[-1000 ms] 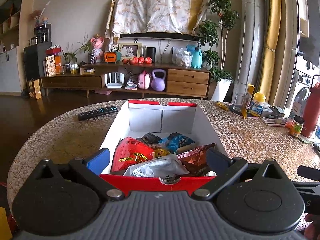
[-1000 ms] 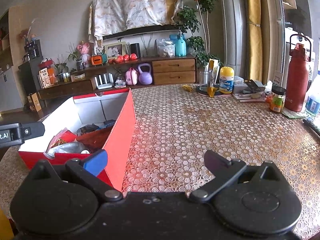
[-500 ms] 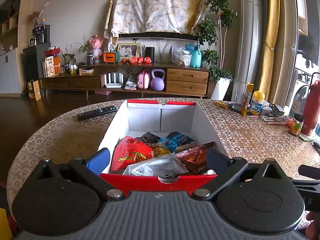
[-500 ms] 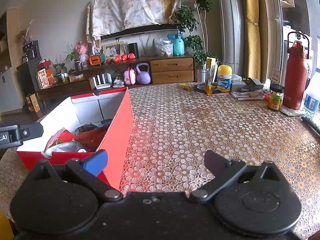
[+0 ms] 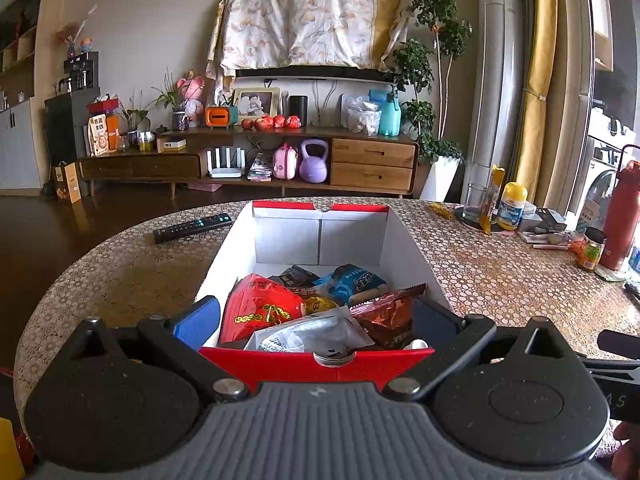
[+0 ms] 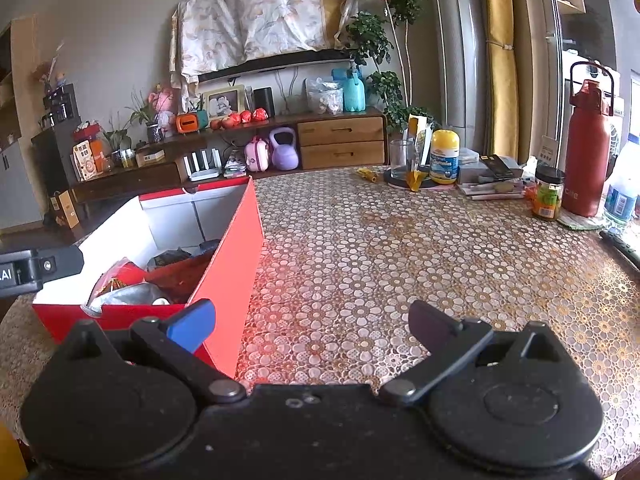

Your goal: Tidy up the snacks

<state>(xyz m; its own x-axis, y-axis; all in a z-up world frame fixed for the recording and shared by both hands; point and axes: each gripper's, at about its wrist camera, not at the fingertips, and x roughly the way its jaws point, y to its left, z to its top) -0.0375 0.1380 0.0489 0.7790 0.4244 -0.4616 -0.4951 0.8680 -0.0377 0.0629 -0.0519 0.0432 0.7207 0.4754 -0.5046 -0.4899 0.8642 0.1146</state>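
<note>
A red cardboard box [image 5: 320,210] with white inner walls sits on the patterned table; the right wrist view shows its red side [image 6: 232,272]. Inside lie several snack packs: a red bag [image 5: 260,308], a blue pack [image 5: 352,280], a silver-grey pouch [image 5: 316,332], a brown-red wrapper [image 5: 388,312]. My left gripper [image 5: 316,320] stands open just before the box's near wall, fingers spread wider than the box front, holding nothing. My right gripper [image 6: 312,324] is open over the bare table, to the right of the box; its blue left finger [image 6: 192,324] is near the box's corner.
A black remote [image 5: 192,227] lies left of the box. At the table's far right stand a glass [image 6: 400,158], a yellow-capped bottle [image 6: 444,156], papers, a small jar [image 6: 548,192], a red flask [image 6: 588,152] and a plastic bottle. A TV cabinet lies beyond the table.
Both grippers have drawn back slightly from the box and risen a little; both stay open and the snacks in the box have not moved.
</note>
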